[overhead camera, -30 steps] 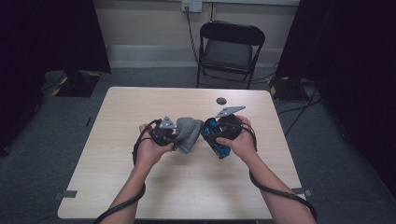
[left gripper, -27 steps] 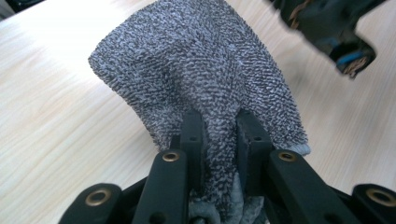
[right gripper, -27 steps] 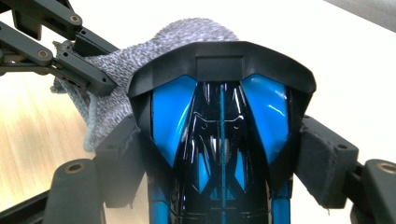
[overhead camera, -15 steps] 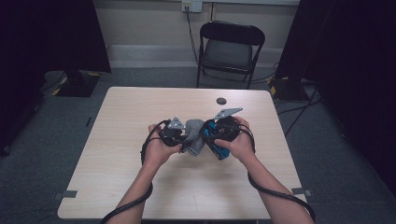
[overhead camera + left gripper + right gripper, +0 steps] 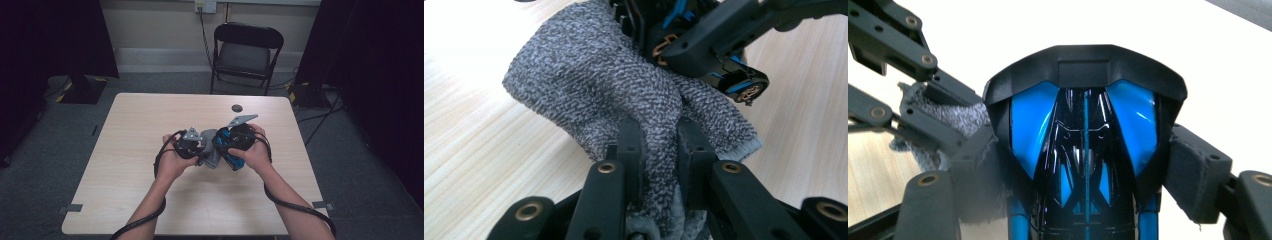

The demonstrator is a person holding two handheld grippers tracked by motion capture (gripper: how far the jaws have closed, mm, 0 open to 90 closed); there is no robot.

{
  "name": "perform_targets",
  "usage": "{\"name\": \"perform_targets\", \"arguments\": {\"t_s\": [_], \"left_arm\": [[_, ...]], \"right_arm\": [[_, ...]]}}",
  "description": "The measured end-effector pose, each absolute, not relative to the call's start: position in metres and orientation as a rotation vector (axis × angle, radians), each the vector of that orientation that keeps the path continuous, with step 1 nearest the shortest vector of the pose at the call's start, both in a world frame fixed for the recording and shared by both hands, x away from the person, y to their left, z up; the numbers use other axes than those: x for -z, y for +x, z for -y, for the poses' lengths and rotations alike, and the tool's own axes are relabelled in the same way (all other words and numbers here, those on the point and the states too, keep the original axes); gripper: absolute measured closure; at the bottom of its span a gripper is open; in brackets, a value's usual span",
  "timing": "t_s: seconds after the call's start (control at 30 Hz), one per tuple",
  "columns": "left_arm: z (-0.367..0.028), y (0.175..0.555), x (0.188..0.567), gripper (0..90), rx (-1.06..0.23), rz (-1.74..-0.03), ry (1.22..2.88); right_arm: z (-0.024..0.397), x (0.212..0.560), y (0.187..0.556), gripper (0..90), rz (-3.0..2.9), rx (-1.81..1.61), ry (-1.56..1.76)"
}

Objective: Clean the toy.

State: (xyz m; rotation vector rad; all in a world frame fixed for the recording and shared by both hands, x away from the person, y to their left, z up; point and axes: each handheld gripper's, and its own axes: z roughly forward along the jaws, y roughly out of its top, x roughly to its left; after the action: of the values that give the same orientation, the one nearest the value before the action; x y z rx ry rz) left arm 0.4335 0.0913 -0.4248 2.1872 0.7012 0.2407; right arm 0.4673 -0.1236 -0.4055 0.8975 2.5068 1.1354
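A: What's the setting?

B: A pale wooden desk (image 5: 150, 200) in a dim room with grey carpet, a black folding chair (image 5: 246, 50) beyond its far edge and a small dark disc (image 5: 236, 107) near that edge.

A: And the hands?

B: Both forearms come in from the near side and meet over the middle of the desk. The left gripper (image 5: 192, 145) and right gripper (image 5: 235, 145) sit close together, turned in toward each other.

A: What's the left one doing?

B: Its jaws are pinched tight on a fold of a grey knit sock (image 5: 624, 95); the cloth bunches between them and spreads out ahead, resting on the desk.

A: The right one?

B: Its jaws stand wide, clamped on either side of a black-and-blue toy (image 5: 1085, 150), which sits squarely between them. The sock (image 5: 955, 117) is just left of those jaws, touching the toy, with the left gripper's jaws holding it there.
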Motion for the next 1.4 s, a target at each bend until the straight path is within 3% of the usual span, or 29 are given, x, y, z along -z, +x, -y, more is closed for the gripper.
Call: {"name": "perform_targets", "arguments": {"t_s": [1.4], "left_arm": [[-0.054,0.414,0.453,75.5,-0.136,-0.574,2.254]], "right_arm": [[0.117,0.386,0.477,25.2,-2.461,-1.204,0.956]]}}
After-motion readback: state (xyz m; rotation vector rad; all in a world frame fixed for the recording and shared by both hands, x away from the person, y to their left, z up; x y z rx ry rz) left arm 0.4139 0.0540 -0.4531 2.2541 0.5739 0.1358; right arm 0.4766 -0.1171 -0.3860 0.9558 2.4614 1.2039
